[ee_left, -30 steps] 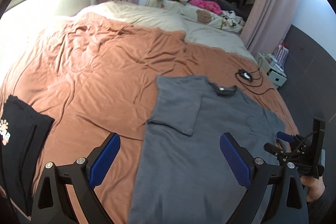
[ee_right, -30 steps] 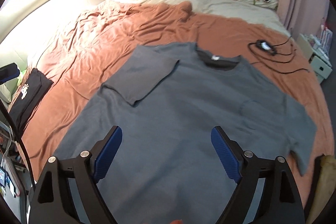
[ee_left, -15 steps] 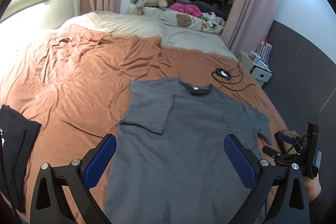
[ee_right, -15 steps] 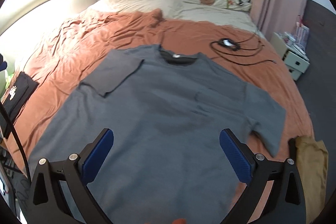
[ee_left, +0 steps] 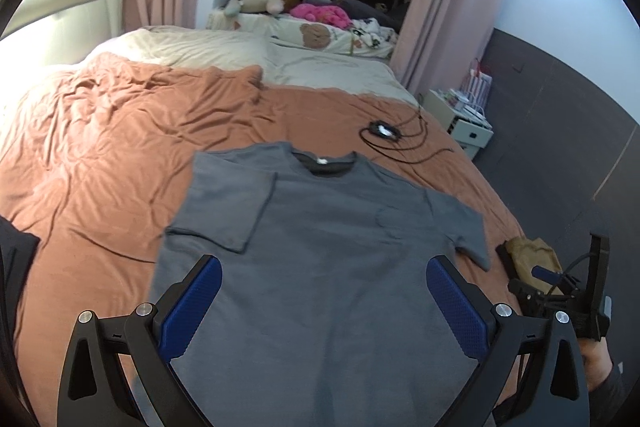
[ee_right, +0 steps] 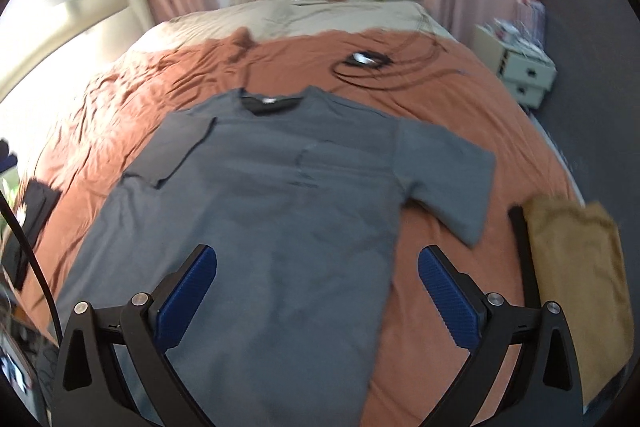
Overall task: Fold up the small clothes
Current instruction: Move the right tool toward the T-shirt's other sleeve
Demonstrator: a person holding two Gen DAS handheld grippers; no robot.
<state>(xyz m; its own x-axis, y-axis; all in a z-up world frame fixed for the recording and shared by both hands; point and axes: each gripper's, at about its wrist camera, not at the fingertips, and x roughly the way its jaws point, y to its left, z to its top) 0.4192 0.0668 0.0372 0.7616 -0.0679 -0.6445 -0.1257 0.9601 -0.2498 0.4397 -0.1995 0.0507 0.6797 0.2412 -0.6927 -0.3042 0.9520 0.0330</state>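
Bedding first, in the left wrist view: a rust-orange blanket (ee_left: 120,131) covers the bed, and the grey T-shirt (ee_left: 320,247) lies flat on it, collar at the far end, its left sleeve folded inward over the chest, its right sleeve spread out. The left claw (ee_left: 324,307) hangs released above the shirt's lower half, blue pads wide apart, nothing between them. A coiled black cable (ee_left: 384,133) lies beyond the collar; a tan folded cloth (ee_left: 532,259) sits at the bed's right edge, beside the right claw (ee_left: 560,291).

From the right wrist view, the right claw (ee_right: 318,291) has just been opening — released, empty — over the shirt's hem. A black garment (ee_right: 36,203) lies far left, a white nightstand (ee_right: 524,71) far right.
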